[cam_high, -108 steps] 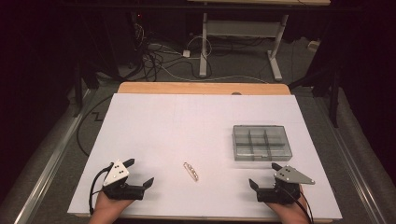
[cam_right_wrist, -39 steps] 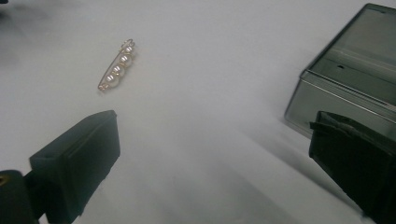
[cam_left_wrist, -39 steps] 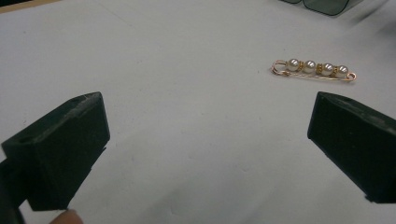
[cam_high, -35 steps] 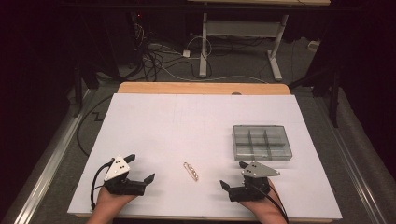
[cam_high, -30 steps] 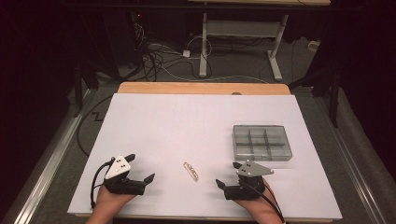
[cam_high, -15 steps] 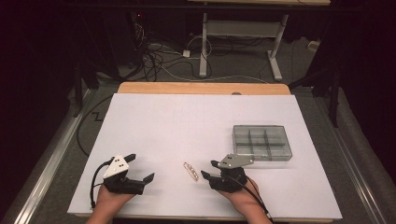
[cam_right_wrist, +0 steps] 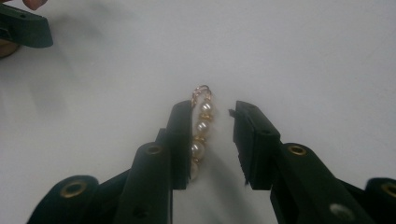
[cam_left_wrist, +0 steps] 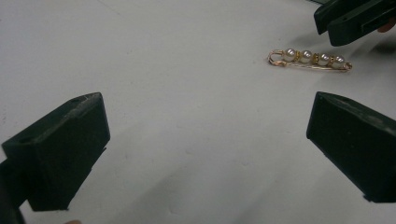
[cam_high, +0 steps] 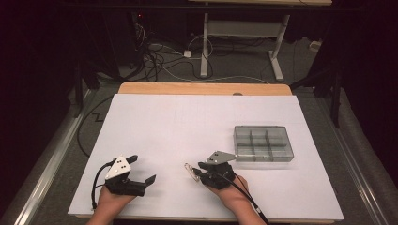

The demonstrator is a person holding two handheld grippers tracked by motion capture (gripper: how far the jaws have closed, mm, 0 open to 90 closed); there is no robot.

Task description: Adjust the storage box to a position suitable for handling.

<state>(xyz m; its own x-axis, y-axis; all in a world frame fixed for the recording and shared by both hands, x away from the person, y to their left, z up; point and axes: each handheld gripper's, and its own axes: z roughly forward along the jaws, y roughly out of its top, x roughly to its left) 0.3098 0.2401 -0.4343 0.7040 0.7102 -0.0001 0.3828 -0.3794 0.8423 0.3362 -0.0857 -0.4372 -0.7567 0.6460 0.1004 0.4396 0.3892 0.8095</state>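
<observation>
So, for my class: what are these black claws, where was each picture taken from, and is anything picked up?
A person holds a hand tool in each hand. The high view looks down on the white table; the other two cameras ride on the tools. The left claw rests open. The right claw has just been closing around a gold pin with pearls; one jaw is against it, the other stands apart, so it lies ungripped. A clear compartment box sits to the right.
</observation>
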